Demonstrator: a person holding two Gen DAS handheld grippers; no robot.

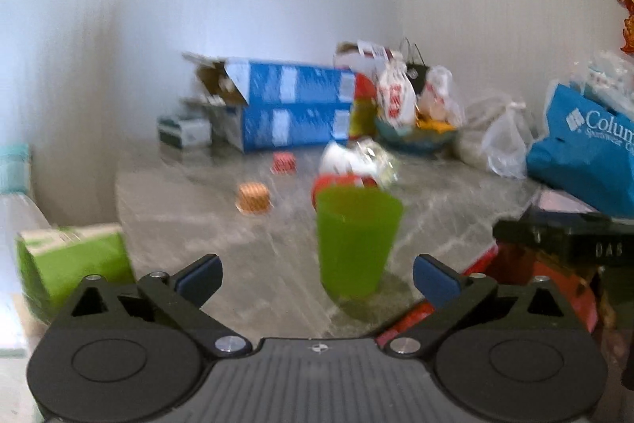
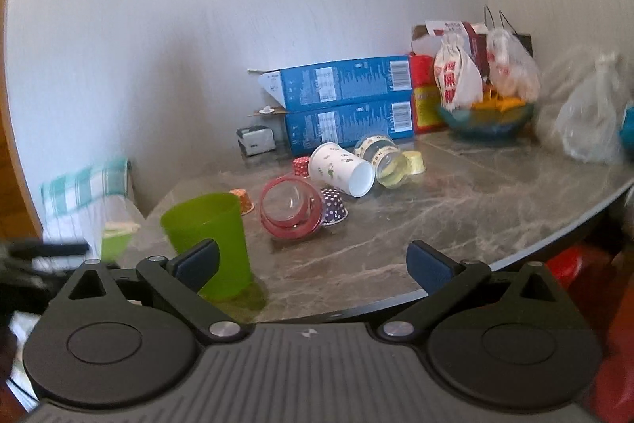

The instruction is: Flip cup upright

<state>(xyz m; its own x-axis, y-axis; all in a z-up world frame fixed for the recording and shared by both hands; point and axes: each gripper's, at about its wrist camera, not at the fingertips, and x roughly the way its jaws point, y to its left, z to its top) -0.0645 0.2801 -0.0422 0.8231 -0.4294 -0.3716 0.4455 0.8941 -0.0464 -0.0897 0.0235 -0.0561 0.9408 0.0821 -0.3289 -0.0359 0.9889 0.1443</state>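
A green plastic cup (image 1: 354,240) stands upright on the marble table (image 1: 190,209), its mouth up. It also shows in the right wrist view (image 2: 210,236), near the table's left front edge. My left gripper (image 1: 317,276) is open and empty, its blue pads apart just in front of the cup without touching it. My right gripper (image 2: 313,264) is open and empty, right of the cup. A red-rimmed clear cup (image 2: 291,211), a white paper cup (image 2: 342,169) and a clear patterned cup (image 2: 386,157) lie on their sides.
Two blue boxes (image 2: 344,106) are stacked at the wall. A bowl with bags (image 2: 485,113) and a clear plastic bag (image 2: 586,121) stand at the back right. Small cupcake liners (image 2: 335,207) lie among the cups. A green carton (image 1: 71,260) stands at left, a blue Columbia bag (image 1: 586,153) at right.
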